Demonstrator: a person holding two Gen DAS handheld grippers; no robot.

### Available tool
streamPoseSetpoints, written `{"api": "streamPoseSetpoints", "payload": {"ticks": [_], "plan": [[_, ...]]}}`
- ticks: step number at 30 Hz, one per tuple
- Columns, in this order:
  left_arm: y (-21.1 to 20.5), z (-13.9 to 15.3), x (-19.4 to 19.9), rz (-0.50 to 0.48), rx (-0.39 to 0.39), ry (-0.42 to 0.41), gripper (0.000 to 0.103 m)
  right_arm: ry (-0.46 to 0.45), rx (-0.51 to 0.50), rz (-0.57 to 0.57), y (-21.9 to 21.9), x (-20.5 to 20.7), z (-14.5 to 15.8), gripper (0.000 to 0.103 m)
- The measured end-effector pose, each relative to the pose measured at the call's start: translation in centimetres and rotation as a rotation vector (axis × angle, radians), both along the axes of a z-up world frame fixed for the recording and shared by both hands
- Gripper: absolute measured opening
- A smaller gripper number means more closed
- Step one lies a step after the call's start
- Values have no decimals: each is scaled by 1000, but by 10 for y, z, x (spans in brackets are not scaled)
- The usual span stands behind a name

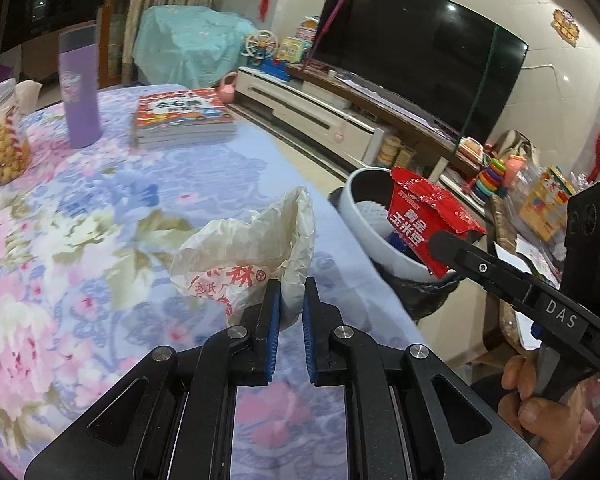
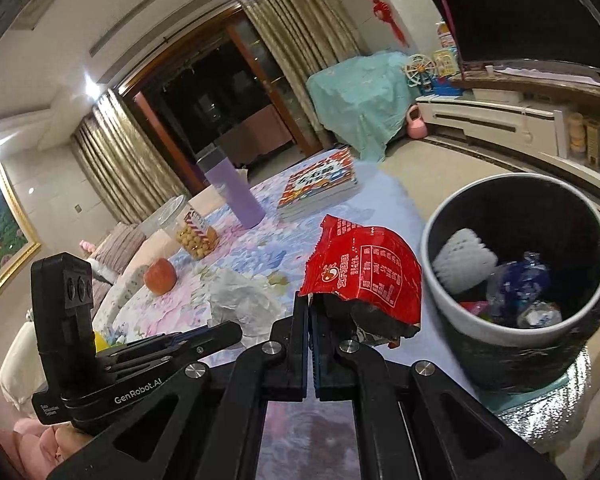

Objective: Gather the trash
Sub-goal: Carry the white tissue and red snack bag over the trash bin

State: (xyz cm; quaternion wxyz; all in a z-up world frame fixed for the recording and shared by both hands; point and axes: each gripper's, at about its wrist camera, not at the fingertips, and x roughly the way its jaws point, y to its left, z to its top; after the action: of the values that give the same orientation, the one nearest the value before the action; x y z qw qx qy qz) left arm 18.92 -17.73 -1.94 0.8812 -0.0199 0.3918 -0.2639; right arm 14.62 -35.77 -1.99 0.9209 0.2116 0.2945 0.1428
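My right gripper (image 2: 309,312) is shut on a red snack wrapper (image 2: 364,272) and holds it in the air just left of the grey trash bin (image 2: 496,324), which has several pieces of trash inside. In the left wrist view the wrapper (image 1: 428,216) hangs over the bin (image 1: 364,216) rim. My left gripper (image 1: 290,292) is open, its blue pads on either side of the edge of a crumpled white plastic bag (image 1: 252,248) lying on the floral table (image 1: 100,220). The bag also shows in the right wrist view (image 2: 240,296).
On the table stand a purple bottle (image 1: 80,88), a stack of books (image 1: 184,116), a clear jar of snacks (image 1: 4,136) and an apple (image 2: 160,274). The bin stands beside the table's right edge. A TV (image 1: 420,48) and cabinet lie beyond.
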Motion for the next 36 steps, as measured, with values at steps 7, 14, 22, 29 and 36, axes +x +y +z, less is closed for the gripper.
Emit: {"api": "streamPoseSetpoints", "payload": {"ticks": [7, 14, 22, 29, 36], "plan": [[-31, 9, -1, -55, 0, -21, 10, -6, 3, -56, -28, -8, 1, 1], [-60, 15, 2, -106, 0, -30, 10, 7, 14, -101, -52, -9, -3, 1], [-97, 22, 7, -150, 14, -55, 10, 16, 22, -144, -82, -11, -8, 1], [-124, 23, 20, -174, 27, -58, 10, 16, 38, -173, -105, -6, -6, 1], [-138, 24, 27, -182, 34, -63, 10, 18, 48, -183, -118, 2, -4, 1]]}}
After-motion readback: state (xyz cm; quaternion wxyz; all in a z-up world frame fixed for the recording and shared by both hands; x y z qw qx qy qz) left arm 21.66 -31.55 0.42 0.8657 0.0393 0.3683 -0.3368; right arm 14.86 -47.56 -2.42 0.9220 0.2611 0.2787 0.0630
